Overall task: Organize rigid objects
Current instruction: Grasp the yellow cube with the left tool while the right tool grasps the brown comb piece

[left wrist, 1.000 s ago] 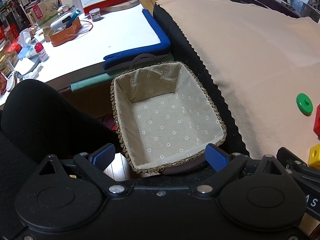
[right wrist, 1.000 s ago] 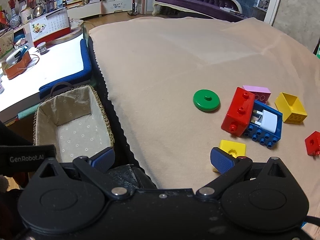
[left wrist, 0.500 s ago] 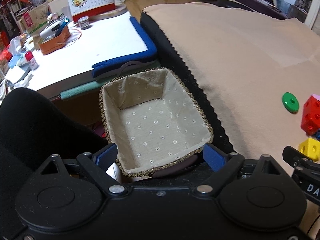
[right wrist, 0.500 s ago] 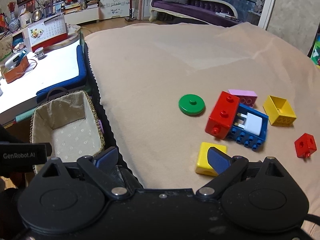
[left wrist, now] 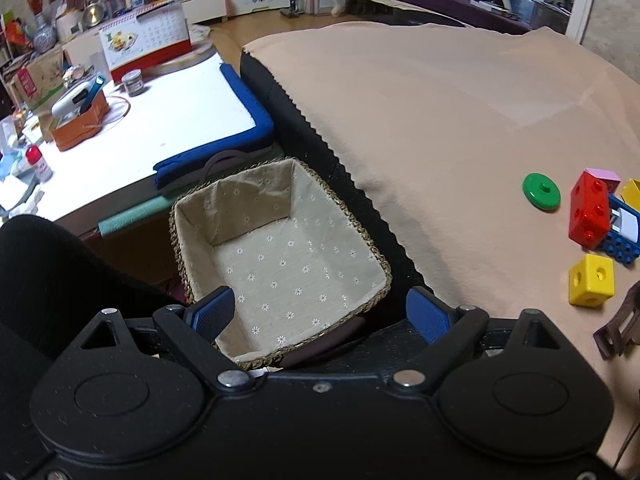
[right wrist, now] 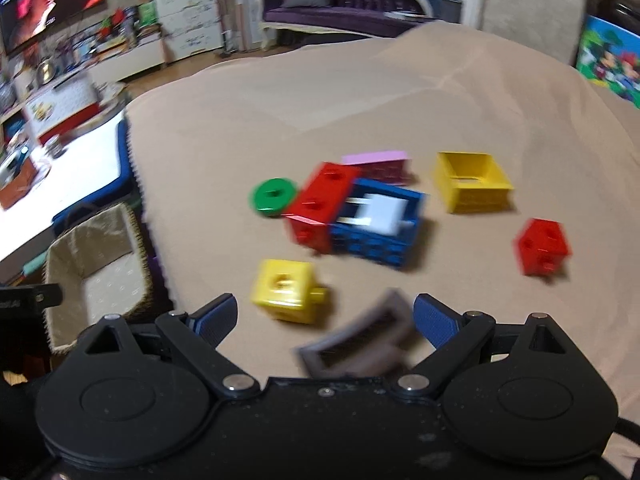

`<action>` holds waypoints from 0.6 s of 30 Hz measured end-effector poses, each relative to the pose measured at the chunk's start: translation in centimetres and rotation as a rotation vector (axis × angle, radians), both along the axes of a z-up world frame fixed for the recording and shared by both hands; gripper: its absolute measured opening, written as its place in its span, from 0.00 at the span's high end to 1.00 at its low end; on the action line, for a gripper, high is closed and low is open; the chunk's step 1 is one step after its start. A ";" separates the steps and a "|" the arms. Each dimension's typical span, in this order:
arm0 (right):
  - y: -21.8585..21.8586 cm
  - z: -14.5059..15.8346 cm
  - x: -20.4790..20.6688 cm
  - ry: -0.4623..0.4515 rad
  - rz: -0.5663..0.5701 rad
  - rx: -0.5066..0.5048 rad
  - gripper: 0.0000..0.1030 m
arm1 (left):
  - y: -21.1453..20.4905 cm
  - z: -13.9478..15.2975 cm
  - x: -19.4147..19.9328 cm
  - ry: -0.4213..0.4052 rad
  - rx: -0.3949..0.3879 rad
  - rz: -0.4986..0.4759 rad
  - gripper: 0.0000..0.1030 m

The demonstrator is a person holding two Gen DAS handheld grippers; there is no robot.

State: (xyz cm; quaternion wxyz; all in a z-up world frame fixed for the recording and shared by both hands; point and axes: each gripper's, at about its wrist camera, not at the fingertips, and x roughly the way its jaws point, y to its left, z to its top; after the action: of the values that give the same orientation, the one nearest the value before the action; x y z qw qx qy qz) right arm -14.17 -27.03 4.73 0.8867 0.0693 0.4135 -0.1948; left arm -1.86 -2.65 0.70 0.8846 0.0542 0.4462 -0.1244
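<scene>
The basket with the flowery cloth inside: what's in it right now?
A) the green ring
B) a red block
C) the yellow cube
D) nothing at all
D: the basket shows only its bare flowered lining, while the green ring, yellow cube and red block all lie out on the beige blanket.

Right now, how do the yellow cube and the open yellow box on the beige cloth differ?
The small yellow plastic cube is closed, with a round hole in its faces and a peg on one side; the larger yellow plastic box is hollow and open-topped. The cube lies nearer the lined wicker basket; the box sits beyond the blue brick frame. Both are yellow and rest on the beige cloth.
</scene>
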 end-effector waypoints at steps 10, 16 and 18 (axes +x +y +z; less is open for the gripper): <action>-7.8 0.4 -4.8 0.036 -0.137 -0.052 0.08 | -1.4 0.6 -0.7 -0.025 -0.022 -0.062 0.13; -10.6 0.7 -5.9 0.012 -0.173 -0.045 0.08 | -4.4 0.1 -0.8 0.019 -0.010 -0.146 0.13; -10.8 0.7 -5.9 0.011 -0.167 -0.042 0.08 | -5.9 -0.1 -1.3 0.028 0.007 -0.191 0.13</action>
State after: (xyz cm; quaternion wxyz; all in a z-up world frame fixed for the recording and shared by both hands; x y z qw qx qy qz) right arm -20.11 -37.80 5.41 0.8663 0.0839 0.4071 -0.2770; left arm -3.17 -8.54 0.55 0.8621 0.0976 0.4518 -0.2075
